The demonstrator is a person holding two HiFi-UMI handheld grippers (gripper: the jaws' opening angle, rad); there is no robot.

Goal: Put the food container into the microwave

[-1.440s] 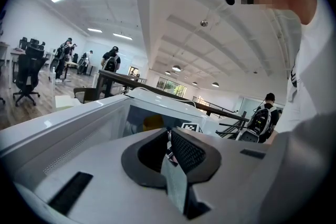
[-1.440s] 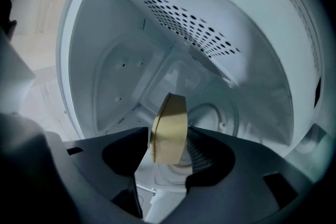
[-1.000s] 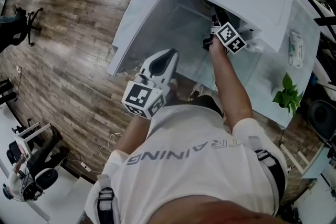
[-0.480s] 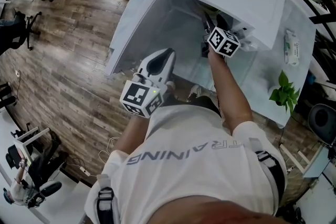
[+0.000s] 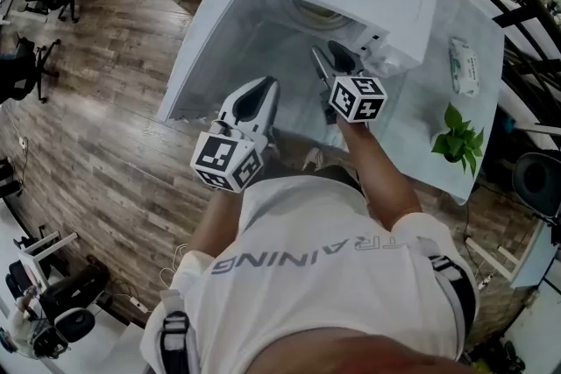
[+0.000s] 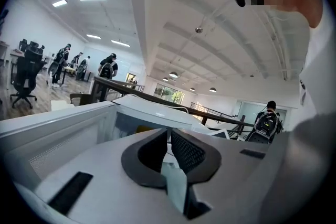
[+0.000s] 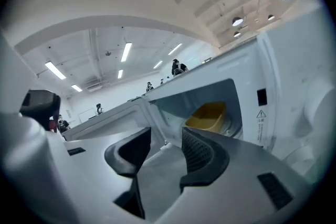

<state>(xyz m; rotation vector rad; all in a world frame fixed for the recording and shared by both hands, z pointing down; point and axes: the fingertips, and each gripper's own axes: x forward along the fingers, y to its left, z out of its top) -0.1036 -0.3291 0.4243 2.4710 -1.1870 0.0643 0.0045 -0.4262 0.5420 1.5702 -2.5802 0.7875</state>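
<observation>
1. Right gripper view: we see the yellow food container (image 7: 208, 115) sitting inside the open microwave (image 7: 247, 86), centre right of the frame.
2. Our right gripper (image 7: 166, 140) holds its jaws apart with nothing between them; they have just been closing.
3. Left gripper view: our left gripper (image 6: 168, 140), lower centre, has its jaws together on nothing.

White T-shirt (image 5: 326, 234) (grey lettering), black shoulder straps (image 5: 455, 278)
</observation>
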